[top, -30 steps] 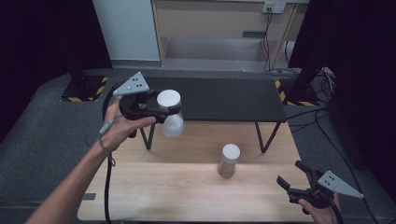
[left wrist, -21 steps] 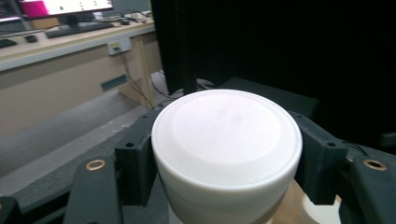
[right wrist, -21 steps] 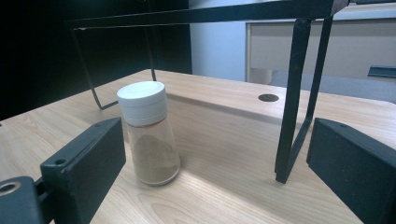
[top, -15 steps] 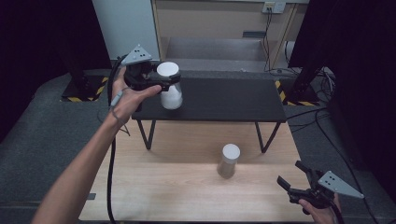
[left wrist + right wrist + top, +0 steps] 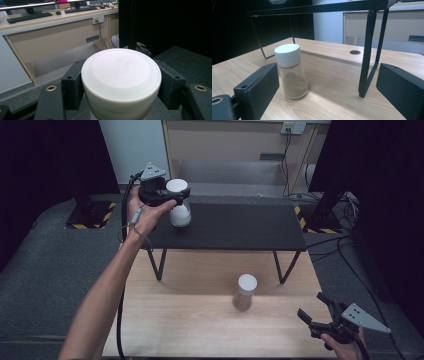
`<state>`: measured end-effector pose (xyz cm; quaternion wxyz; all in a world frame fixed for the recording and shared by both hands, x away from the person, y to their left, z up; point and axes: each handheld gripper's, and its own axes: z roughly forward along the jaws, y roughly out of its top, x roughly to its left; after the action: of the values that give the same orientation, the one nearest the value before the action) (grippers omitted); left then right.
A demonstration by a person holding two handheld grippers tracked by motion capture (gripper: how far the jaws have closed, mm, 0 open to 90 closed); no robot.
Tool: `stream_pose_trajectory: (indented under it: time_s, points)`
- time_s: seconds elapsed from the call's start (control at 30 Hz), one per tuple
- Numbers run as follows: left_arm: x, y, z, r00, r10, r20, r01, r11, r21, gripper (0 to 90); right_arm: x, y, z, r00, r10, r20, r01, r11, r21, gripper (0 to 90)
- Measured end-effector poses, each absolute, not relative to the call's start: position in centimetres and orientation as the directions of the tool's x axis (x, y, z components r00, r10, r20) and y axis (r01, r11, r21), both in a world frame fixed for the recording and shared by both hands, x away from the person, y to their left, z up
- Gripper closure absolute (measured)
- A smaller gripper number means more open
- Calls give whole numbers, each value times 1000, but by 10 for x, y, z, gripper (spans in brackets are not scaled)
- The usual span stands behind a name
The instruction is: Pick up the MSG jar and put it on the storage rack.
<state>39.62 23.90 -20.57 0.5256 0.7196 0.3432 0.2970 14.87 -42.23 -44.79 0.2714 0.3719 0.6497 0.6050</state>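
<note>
From the high view, a light wooden bench point(image 5: 200, 330) fills the foreground, with a low black shelf point(image 5: 240, 227) on thin metal legs standing across its far side; grey carpet lies to both sides, and beyond are a pale wall panel and a beige desk front. The left tool point(image 5: 167, 195) is out over the shelf's left end, pinching a white-capped jar point(image 5: 179, 210) just under its cap, and most of the shelf top to the right is bare. A second white-capped jar point(image 5: 245, 292) stands upright on the wood in front of the shelf, well apart from the right tool point(image 5: 312, 309), which sits at the bench's near right corner with its jaws spread. In the left gripper view, the black pads press both sides of the jar's cap point(image 5: 121, 72); faint raised lettering shows on the lid, too soft to read, and keyboards lie on the desk point(image 5: 55, 17) behind. In the right gripper view, the spread jaws frame the standing jar point(image 5: 290, 71), brown powder inside, no label legible, and a shelf leg point(image 5: 368, 50) stands to its right.
</note>
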Motion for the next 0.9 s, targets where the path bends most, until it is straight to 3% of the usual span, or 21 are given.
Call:
stream_pose_trajectory:
  time_s: [0.73, 0.8, 0.83, 0.9]
  points:
    - [402, 239, -220, 584, 810, 58, 195, -209, 958, 317, 148, -423, -448, -575, 813, 96, 152, -9, 988, 53]
    - [401, 239, -222, 581, 812, 55, 182, -195, 964, 301, 148, -423, -448, -577, 811, 93, 149, -7, 989, 53]
    - [400, 239, -222, 571, 821, 28, 181, -159, 971, 183, 148, -423, -448, -578, 811, 94, 151, -7, 989, 53]
    - [398, 240, -221, 558, 830, 16, 168, -132, 977, 105, 148, -423, -448, -578, 810, 94, 149, -8, 989, 53]
